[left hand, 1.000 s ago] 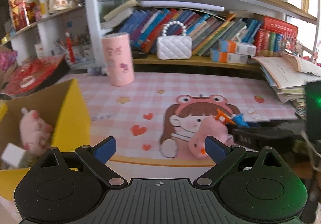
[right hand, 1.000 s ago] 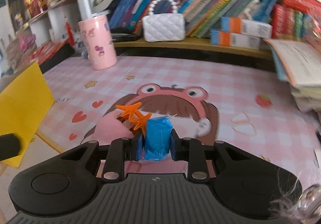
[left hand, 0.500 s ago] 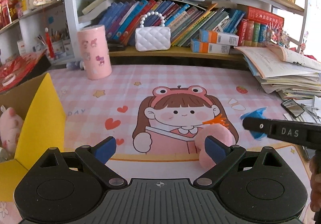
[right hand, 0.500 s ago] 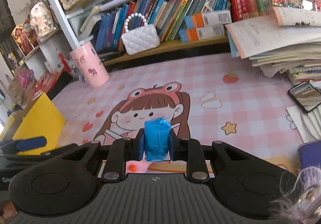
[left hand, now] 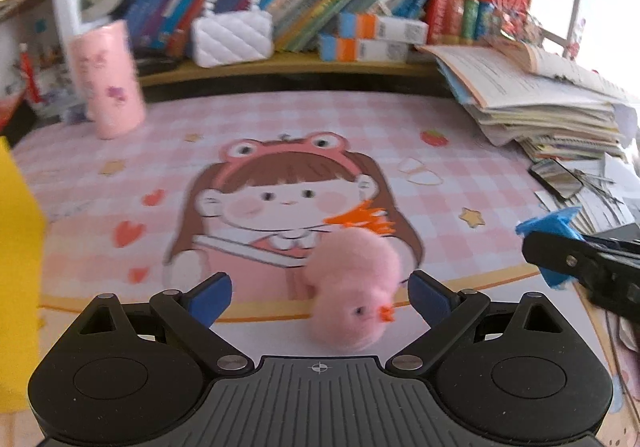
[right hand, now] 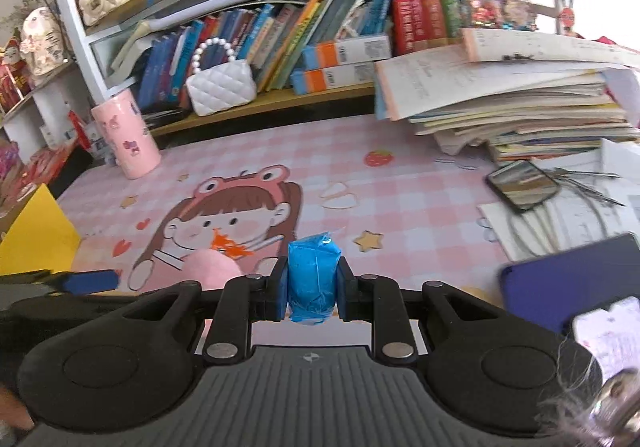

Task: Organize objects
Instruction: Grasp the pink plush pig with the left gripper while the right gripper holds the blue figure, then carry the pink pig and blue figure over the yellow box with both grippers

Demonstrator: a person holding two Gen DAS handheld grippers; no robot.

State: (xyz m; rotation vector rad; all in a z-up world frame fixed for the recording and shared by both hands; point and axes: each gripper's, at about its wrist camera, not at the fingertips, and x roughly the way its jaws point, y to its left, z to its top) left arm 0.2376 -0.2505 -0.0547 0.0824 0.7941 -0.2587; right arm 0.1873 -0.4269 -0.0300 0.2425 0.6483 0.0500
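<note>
Down on the pink mat (left hand: 460, 183) covering the bench, the pink chick (left hand: 352, 287) lies between the wide-open fingers of the left tool (left hand: 320, 297), nearer the right finger (left hand: 430, 297) than the left one. Neither pad touches it as far as the left wrist view shows. Its long axis runs away from the camera: the face with the orange beak points back toward the tool body, and the orange feet (left hand: 360, 219) stick out at the far end, toward the shelf (left hand: 280, 63).

Off to the right in that view, the right tool (right hand: 312, 285) is well apart from the chick and closed tight on a small blue packet (right hand: 314, 279). The packet stands upright between the pads, its crimped top above them and its lower end just below.

From the right wrist view the chick (right hand: 212, 267) shows only as a pink hump left of the packet, partly hidden by the tool. A yellow box (right hand: 40, 235) sits at the mat's left edge.
</note>
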